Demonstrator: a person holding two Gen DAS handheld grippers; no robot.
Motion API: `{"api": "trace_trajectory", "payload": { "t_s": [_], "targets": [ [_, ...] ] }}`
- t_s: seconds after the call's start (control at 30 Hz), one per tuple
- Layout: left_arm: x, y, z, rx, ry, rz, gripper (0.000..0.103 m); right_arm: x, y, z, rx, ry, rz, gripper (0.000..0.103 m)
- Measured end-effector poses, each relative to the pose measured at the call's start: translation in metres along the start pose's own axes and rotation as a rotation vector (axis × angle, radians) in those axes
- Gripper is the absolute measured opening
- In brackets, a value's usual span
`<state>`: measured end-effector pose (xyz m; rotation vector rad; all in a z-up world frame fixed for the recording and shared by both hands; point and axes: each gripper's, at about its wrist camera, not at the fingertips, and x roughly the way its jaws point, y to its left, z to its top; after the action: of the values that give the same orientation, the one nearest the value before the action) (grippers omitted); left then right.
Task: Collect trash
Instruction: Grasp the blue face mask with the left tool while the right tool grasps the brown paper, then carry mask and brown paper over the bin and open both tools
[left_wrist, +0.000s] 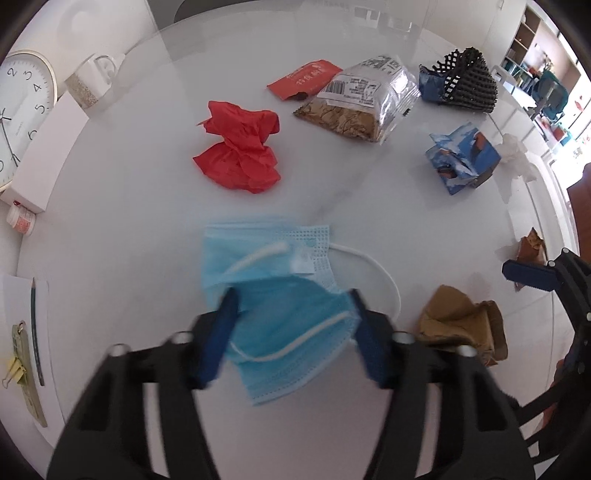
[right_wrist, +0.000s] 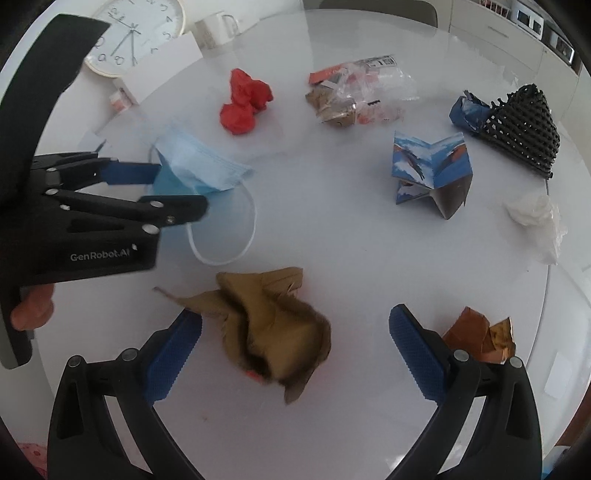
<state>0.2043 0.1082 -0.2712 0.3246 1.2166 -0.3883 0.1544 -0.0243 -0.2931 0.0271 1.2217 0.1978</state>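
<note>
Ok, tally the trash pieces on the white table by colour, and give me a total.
Red: 2, crumpled red paper, flat red packet
Blue: 3, face mask, crushed printed carton, crumpled blue wrapper
Brown: 3
Black: 1
White: 1
Total: 10

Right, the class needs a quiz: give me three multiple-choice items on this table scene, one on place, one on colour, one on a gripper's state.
1. What lies between the right gripper fingers?
A a spoon
B brown crumpled paper
C a banana

2. The tissue wad beyond the face mask is:
A red
B green
C yellow

3. The left gripper is:
A open over bare table
B out of view
C closed on the face mask

Key:
B, the paper sits between the wide-open pads.
A, it is plainly red.
C, both pads press the bunched mask.
</note>
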Motion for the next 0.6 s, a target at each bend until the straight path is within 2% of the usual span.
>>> {"api": "trace_trajectory", "payload": {
  "t_s": [0.03,0.1,0.17,0.2,0.23,0.4,0.6],
  "targets": [
    [0.001,0.002,0.000,-0.001,0.003,0.002,0.040,0.000,0.000,0.000,0.000,-0.003,0.001,0.100],
    [0.003,0.004,-0.001,-0.003,0.005,0.006,0.030,0.001,-0.002,0.000,0.003,0.005,0.001,0.087],
    [0.002,0.007,-0.003,-0.008,0.002,0.012,0.022,0.004,-0.006,-0.002,0.024,0.036,0.043,0.061],
    [0.001,0.007,-0.003,-0.009,0.000,0.013,0.021,0.002,-0.007,-0.003,0.027,0.028,0.044,0.057],
    [-0.001,0.008,-0.004,-0.010,-0.005,0.012,0.019,0.002,-0.009,-0.004,0.031,0.034,0.051,0.049],
    [-0.015,0.009,-0.008,-0.017,-0.028,0.014,0.016,-0.009,-0.018,-0.009,0.061,0.015,0.073,0.049],
    [-0.044,0.000,-0.017,-0.024,-0.061,-0.008,0.016,-0.044,-0.026,-0.019,0.065,-0.028,0.086,0.049]
  ]
}}
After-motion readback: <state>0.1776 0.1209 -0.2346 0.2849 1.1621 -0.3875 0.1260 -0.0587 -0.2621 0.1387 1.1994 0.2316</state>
